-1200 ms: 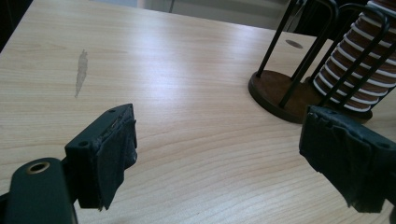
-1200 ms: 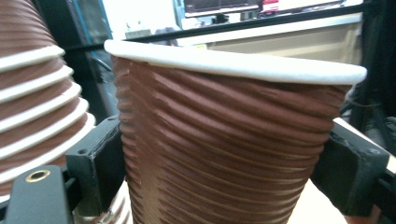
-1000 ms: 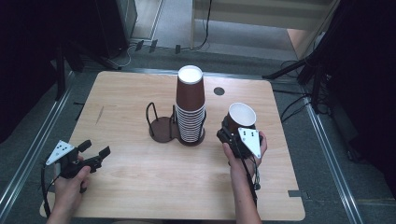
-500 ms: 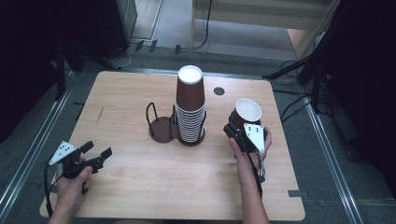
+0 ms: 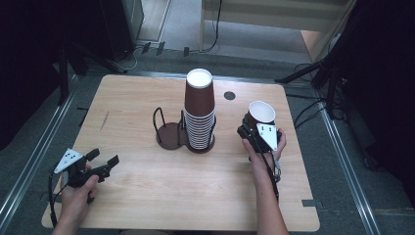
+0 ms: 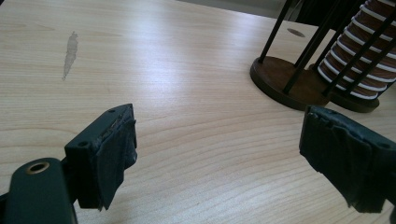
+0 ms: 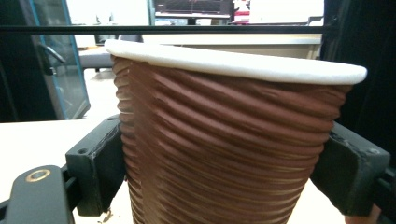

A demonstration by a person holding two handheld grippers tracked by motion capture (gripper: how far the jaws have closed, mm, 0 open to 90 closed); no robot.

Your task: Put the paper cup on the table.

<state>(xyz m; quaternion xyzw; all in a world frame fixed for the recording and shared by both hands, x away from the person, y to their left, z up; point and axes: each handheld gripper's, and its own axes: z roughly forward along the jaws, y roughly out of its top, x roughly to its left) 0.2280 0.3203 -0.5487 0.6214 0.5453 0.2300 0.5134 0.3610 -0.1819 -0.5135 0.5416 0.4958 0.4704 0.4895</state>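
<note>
Right of the cup stack, the right gripper clamps a ribbed cup that could crumple or, seemingly tilted, tip when set down, while the left gripper waits agape.

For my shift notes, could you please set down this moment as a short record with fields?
held item: brown ripple paper cup, upright, white rim up
right gripper: shut on the cup, fingers pressing both sides
left gripper: open, nothing between its fingers, low over the table
cup stack: upside-down brown cups in one side of the holder
cup holder: dark wire frame, its other round base bare
</note>
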